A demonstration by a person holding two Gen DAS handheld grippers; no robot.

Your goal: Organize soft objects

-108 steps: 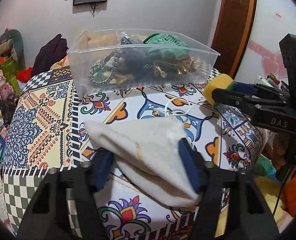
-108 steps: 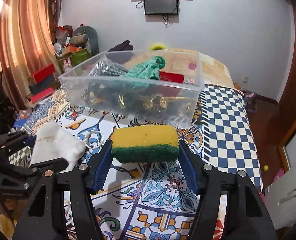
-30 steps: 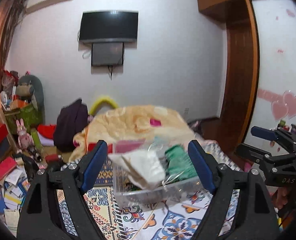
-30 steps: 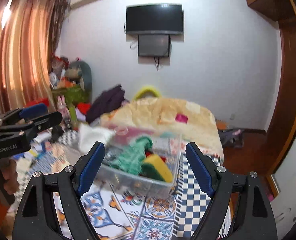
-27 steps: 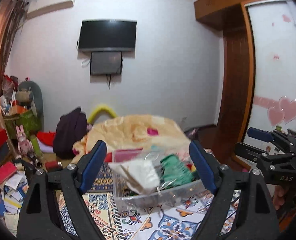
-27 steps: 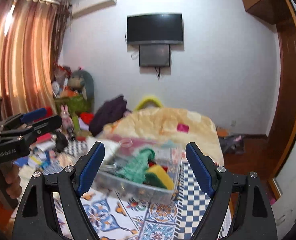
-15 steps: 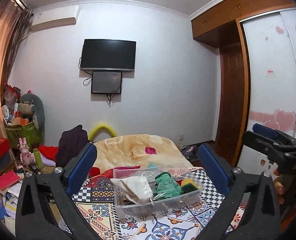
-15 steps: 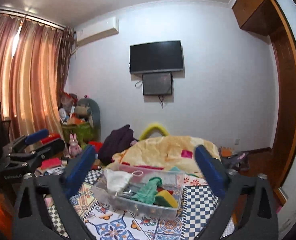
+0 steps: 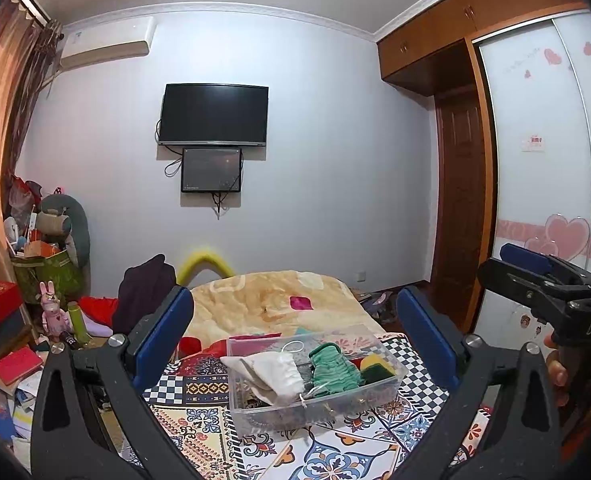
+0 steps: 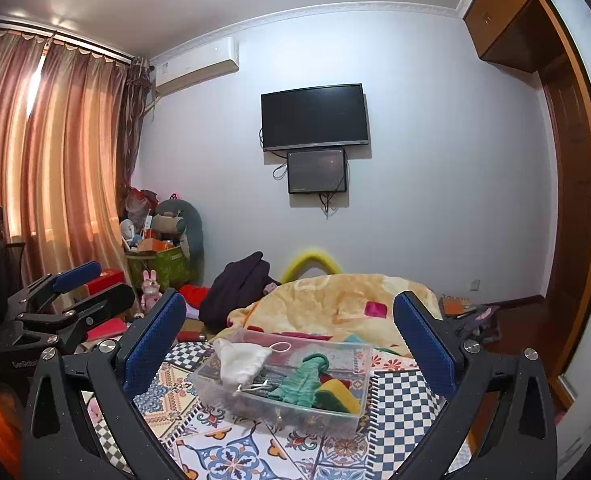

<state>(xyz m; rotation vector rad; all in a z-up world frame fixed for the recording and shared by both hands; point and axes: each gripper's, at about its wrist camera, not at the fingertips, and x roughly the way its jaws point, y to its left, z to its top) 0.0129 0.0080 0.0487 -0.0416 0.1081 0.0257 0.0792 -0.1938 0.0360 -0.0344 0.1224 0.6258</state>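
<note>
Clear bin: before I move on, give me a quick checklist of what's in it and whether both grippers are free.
1. Left gripper open and holding nothing: ok.
2. Right gripper open and holding nothing: ok.
3. White pouch inside the clear bin: ok; it bulges above the rim.
4. Yellow-green sponge inside the bin: ok, at its right end.
5. Green knit item inside the bin: ok, between pouch and sponge.
6. No soft items left on the patterned cloth: cannot tell; the gripper frames hide much of it.
</note>
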